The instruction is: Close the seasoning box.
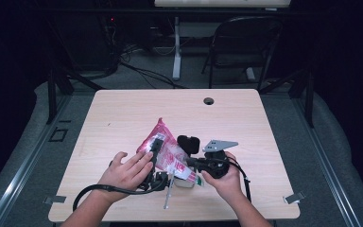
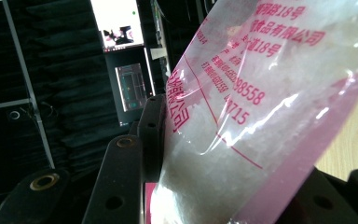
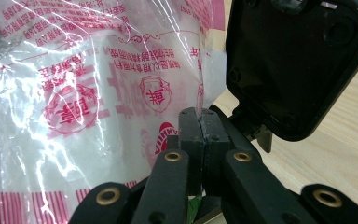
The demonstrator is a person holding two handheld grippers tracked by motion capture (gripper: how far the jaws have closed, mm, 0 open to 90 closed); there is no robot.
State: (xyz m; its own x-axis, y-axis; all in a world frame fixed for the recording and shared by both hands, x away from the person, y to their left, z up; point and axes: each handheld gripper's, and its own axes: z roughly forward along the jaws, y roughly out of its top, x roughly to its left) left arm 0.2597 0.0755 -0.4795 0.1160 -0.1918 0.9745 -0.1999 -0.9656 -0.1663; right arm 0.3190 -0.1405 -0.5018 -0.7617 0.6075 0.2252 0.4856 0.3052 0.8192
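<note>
A clear plastic bag (image 1: 170, 153) with pink print and white contents lies tilted at the middle of the wooden table (image 1: 123, 113). My left gripper (image 1: 156, 144) is shut on the bag (image 2: 261, 93) from the left, and the bag's body bulges between its black jaws (image 2: 240, 149). My right gripper (image 1: 189, 163), with a grey plate on top, comes in from the right at the bag's lower end. Its pads (image 3: 192, 128) are pressed flat together on the film, right at the bag's printed face (image 3: 98, 93).
A black rounded-square object (image 1: 188, 143) stands just right of the bag, close beside the right gripper (image 3: 298, 60). The tabletop has a cable hole (image 1: 209, 100) at the back. A folding chair (image 1: 246, 42) and desk legs stand beyond the table. Cables trail toward the front edge.
</note>
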